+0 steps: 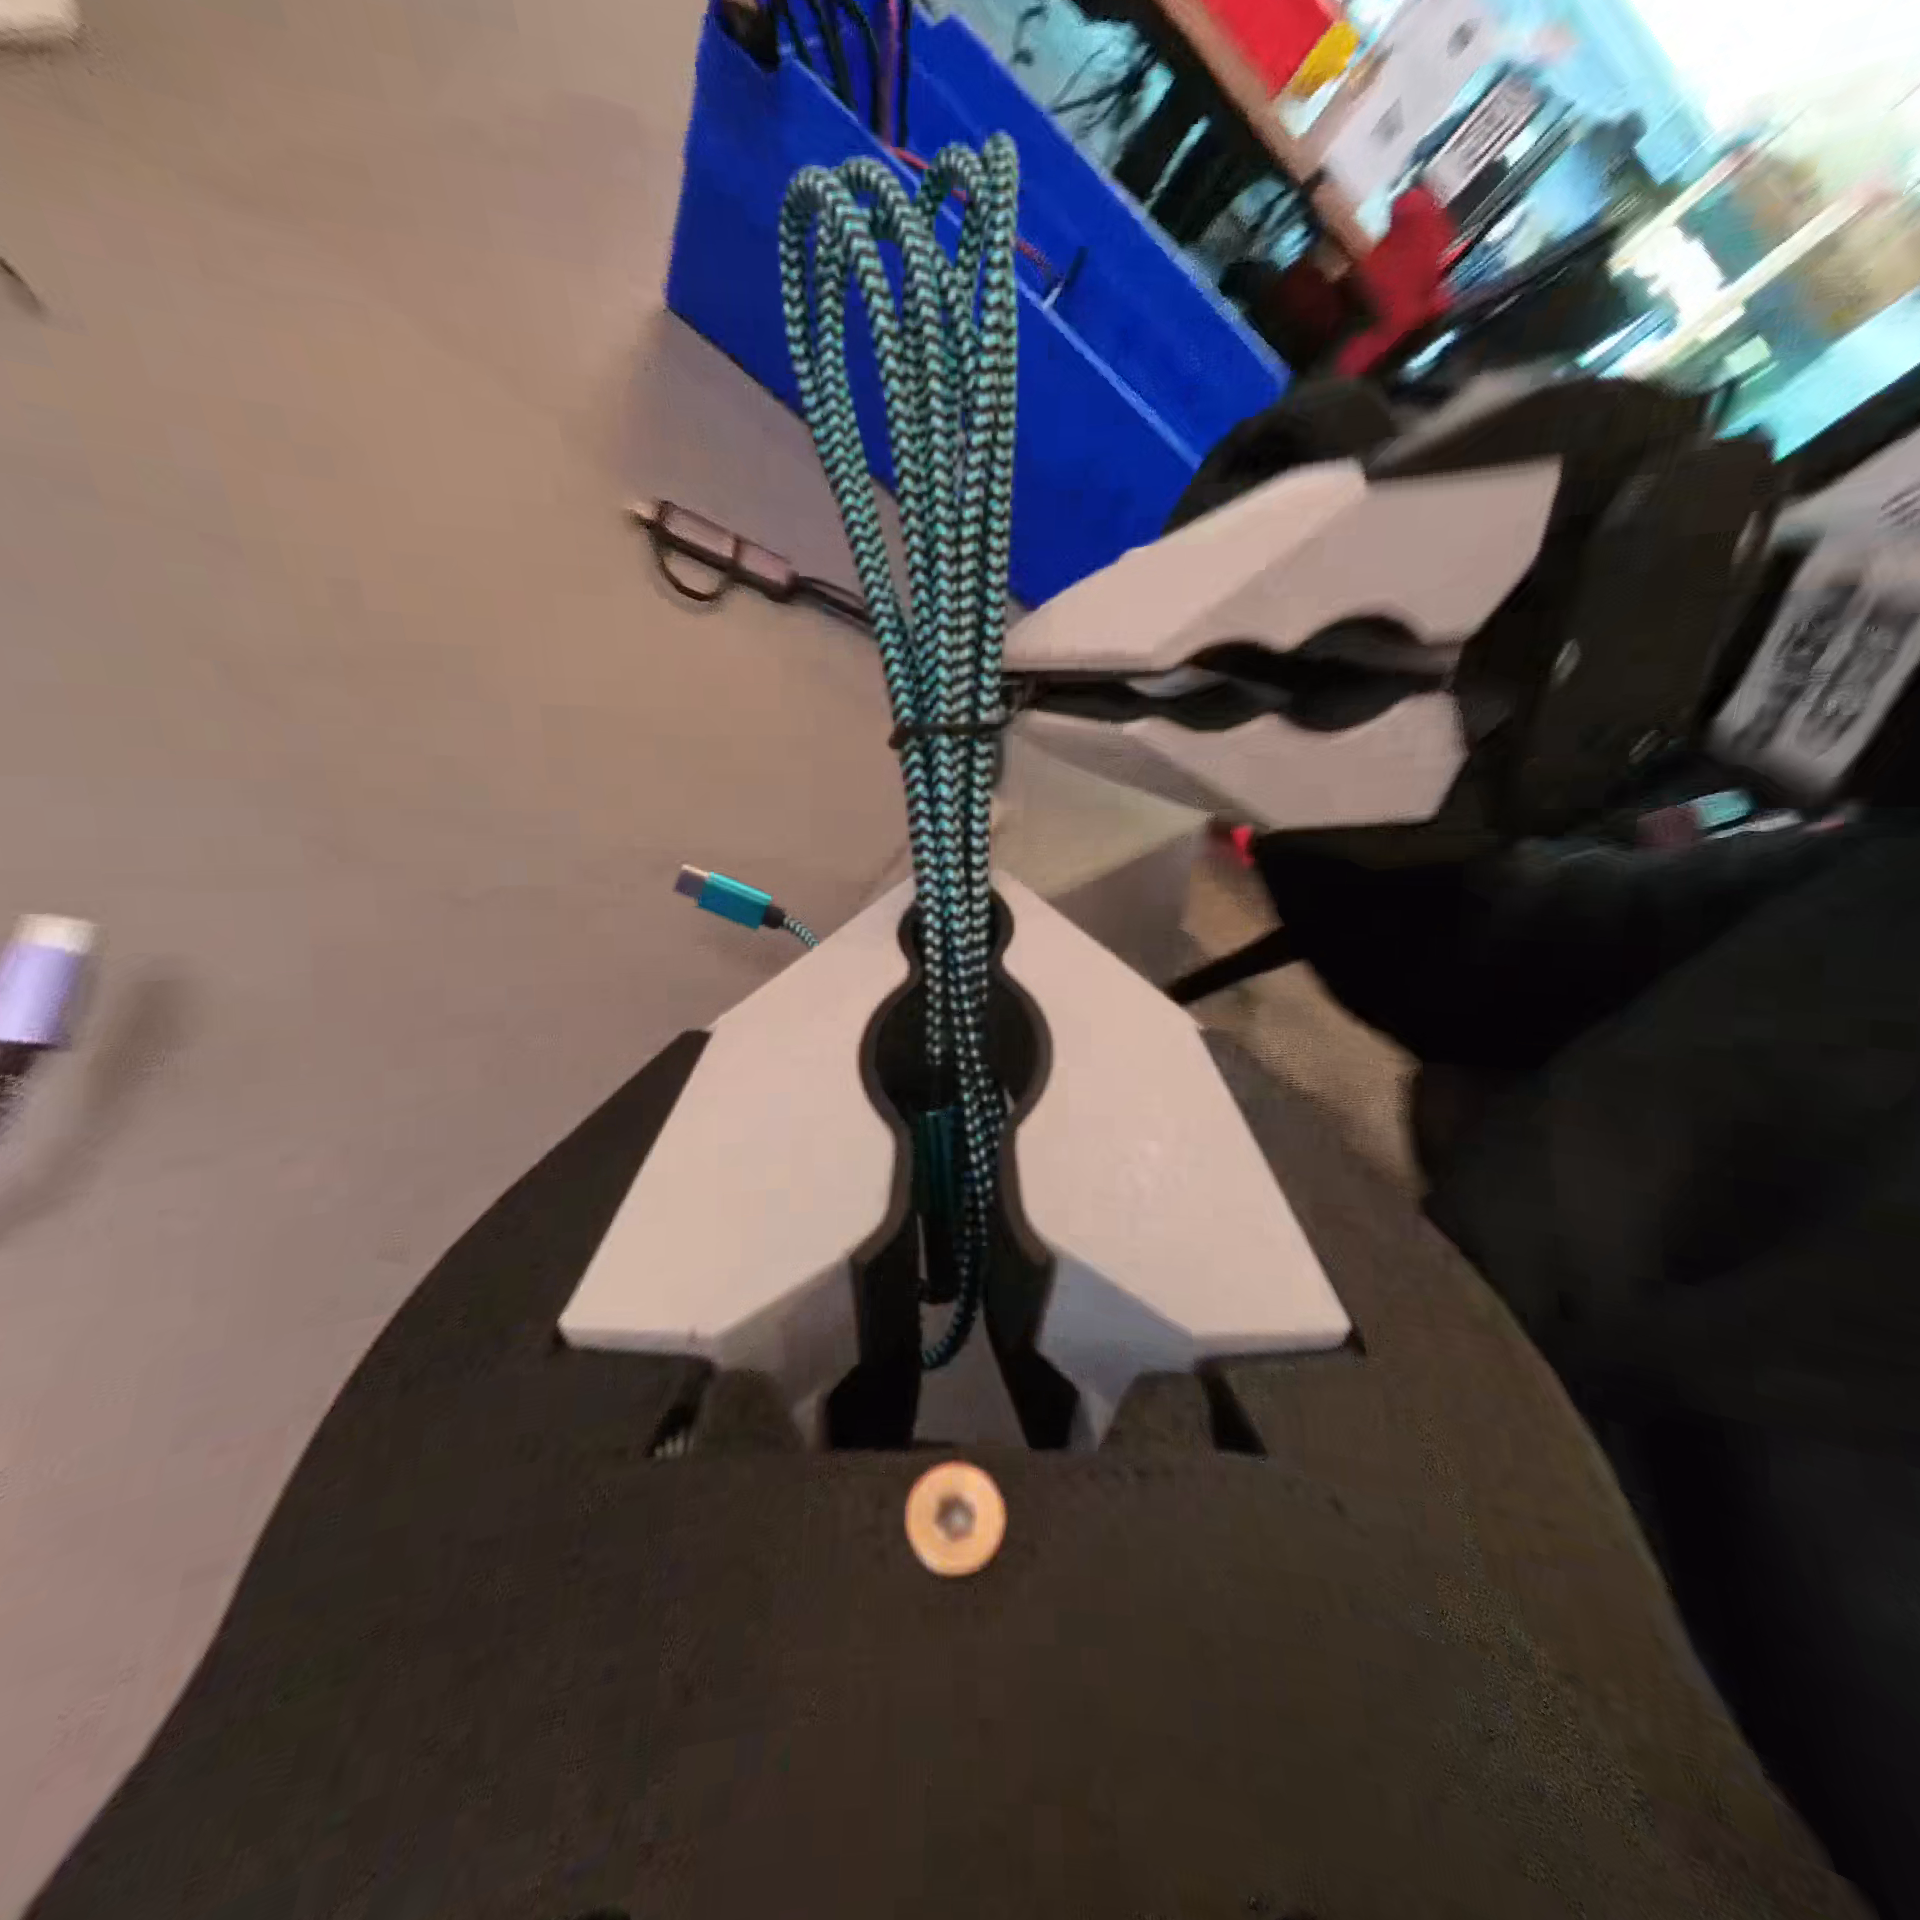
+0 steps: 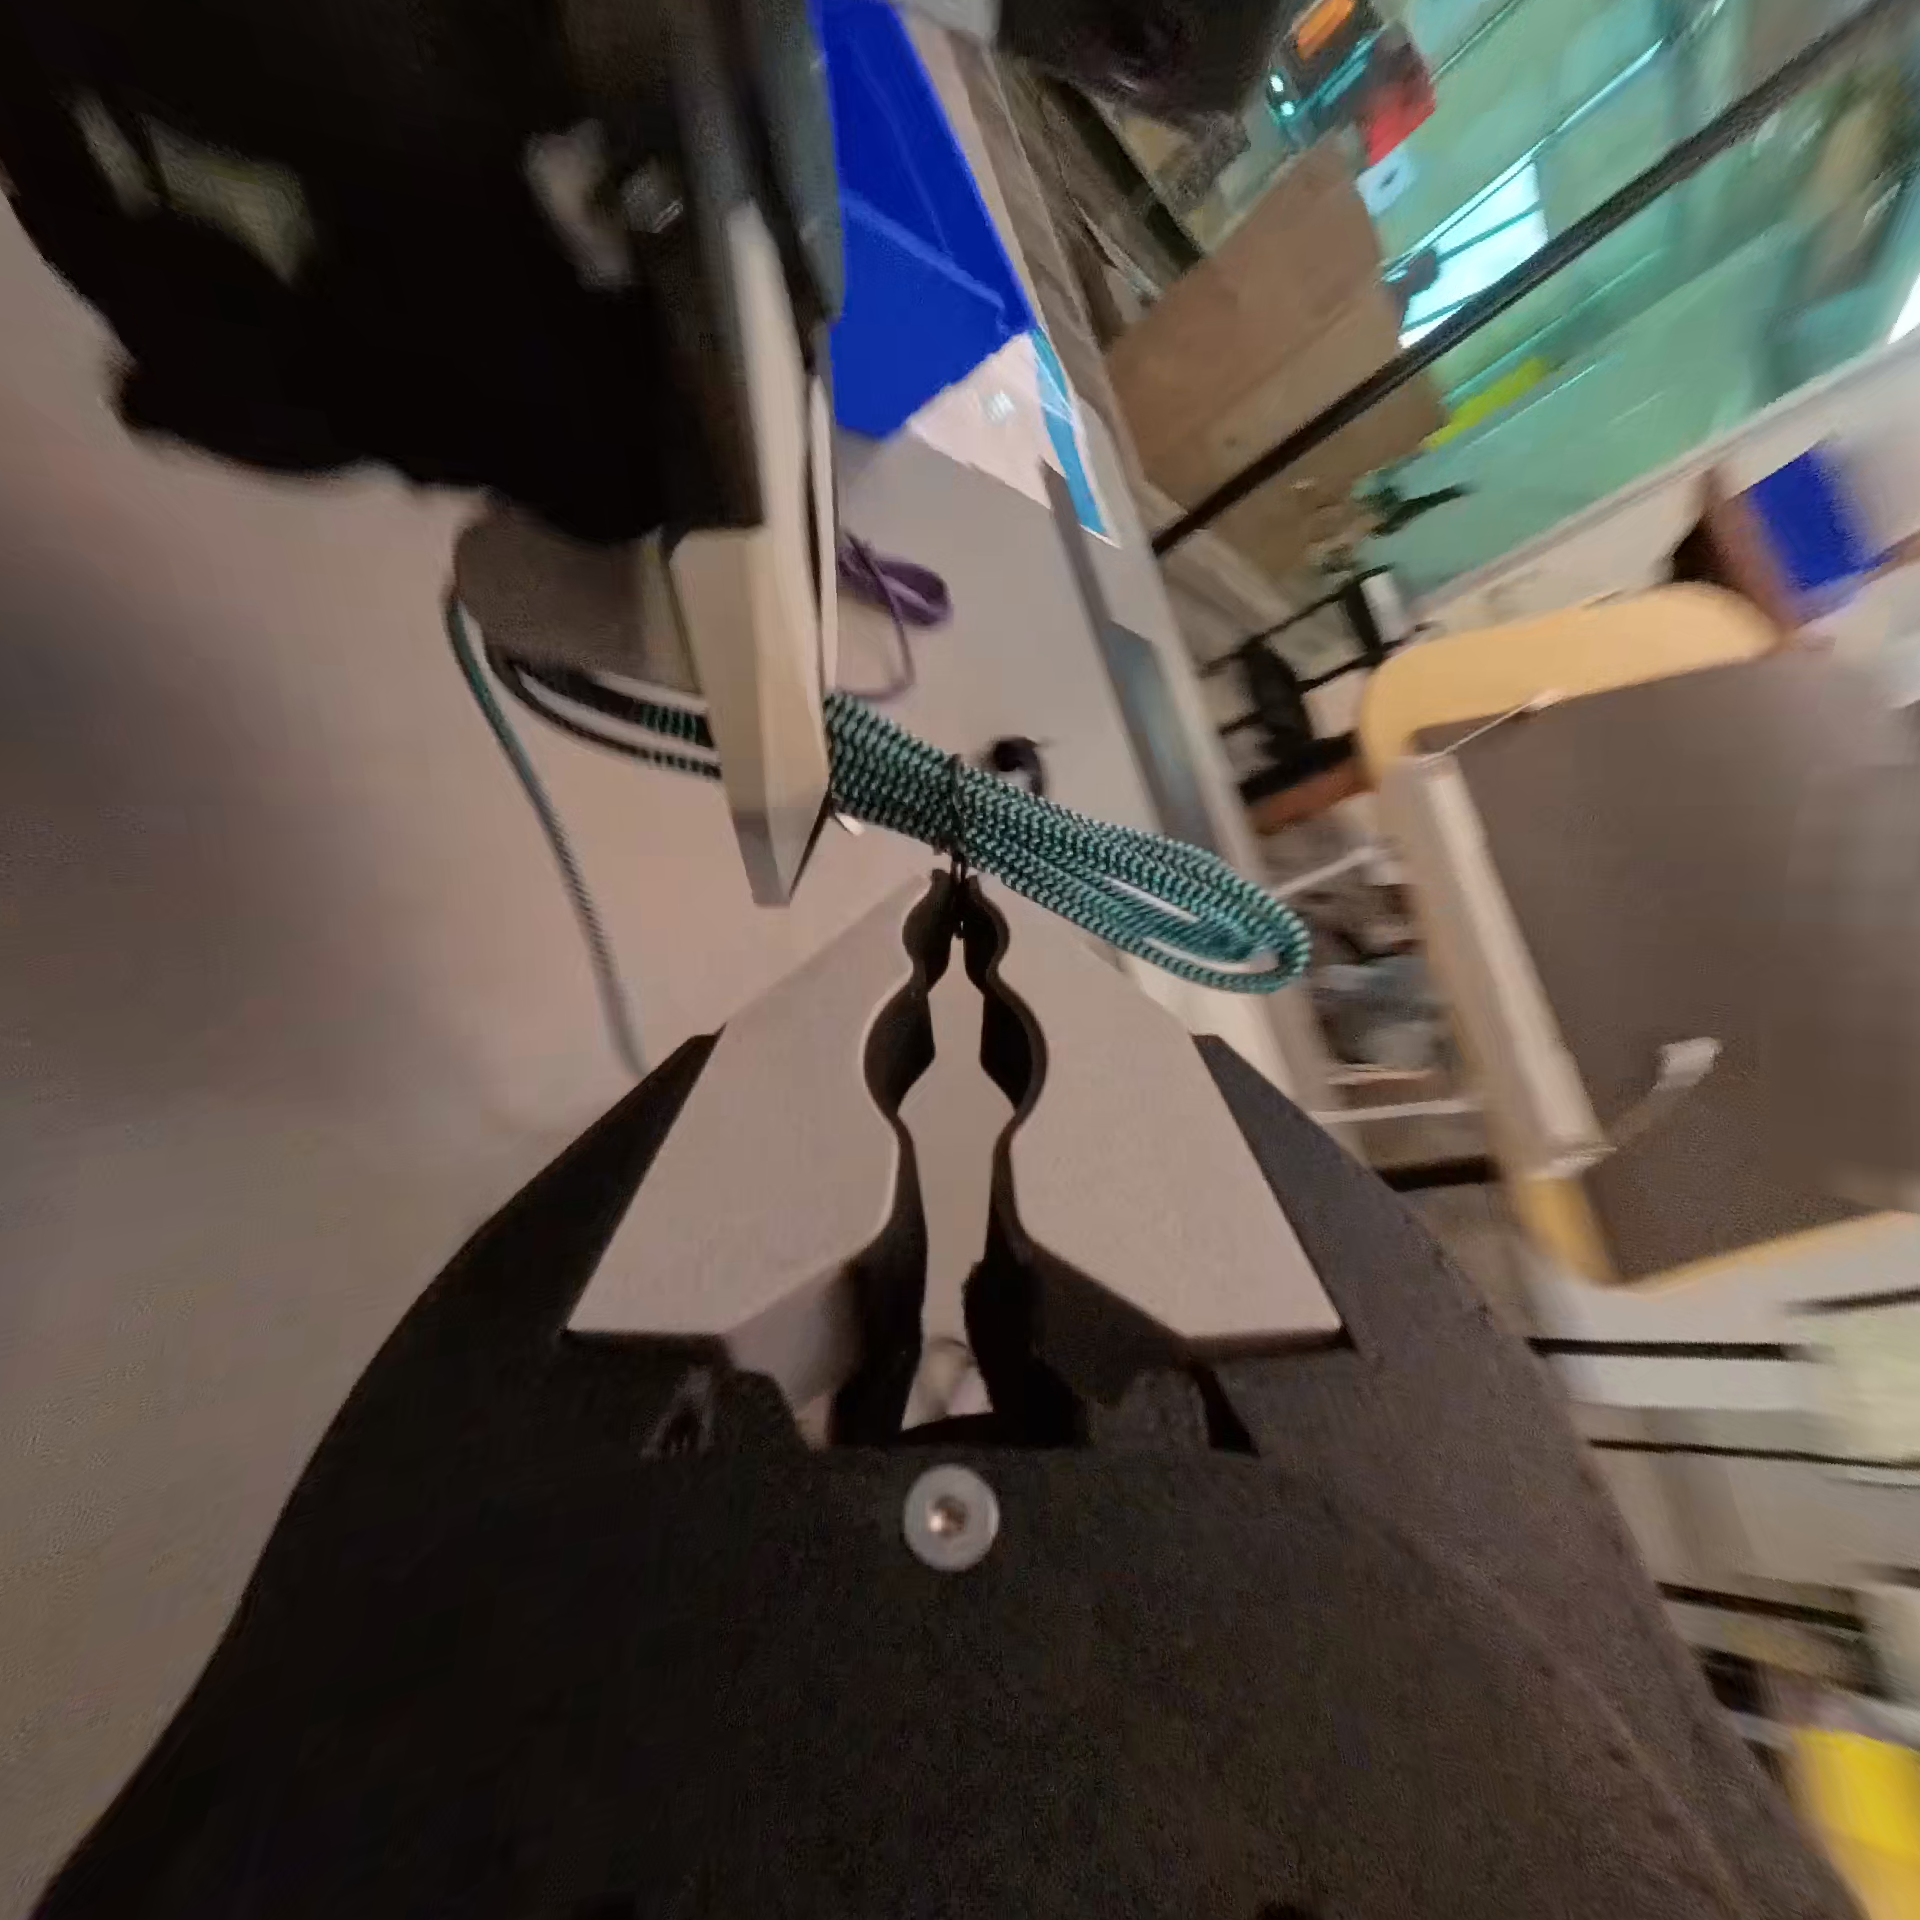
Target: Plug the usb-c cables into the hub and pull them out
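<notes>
At the far left of the left wrist view, a blurred lilac USB plug (image 1: 47,977) lies at the edge of the pale tabletop (image 1: 312,623). Further in, a dark cable end with adapter tips (image 1: 707,551) rests on the surface, and just below it we see the teal USB-C plug (image 1: 727,896) of the braided cable, apart from everything else and plugged into nothing. No hub is visible in either view, so we judge the plugging has yet to start.

At centre, our left gripper (image 1: 951,914) is closed on the coiled teal-and-black braided cable (image 1: 925,436), its loops standing out beyond the fingertips. That grip appears meant to steady the bundle. A thin black tie (image 1: 940,732) cinches the coil just past the tips.

To the right, our right gripper (image 1: 1023,681) comes in from the side, jaws nearly together at that tie. In its own view the right gripper (image 2: 951,894) pinches something thin and dark hanging from the bundle (image 2: 1060,852), likely the tie's tail, the jaws narrow behind the tips. We read this as an effort to free the coil so the plug can reach a port.

Behind stands a blue bin (image 1: 935,312) holding more cables.
</notes>
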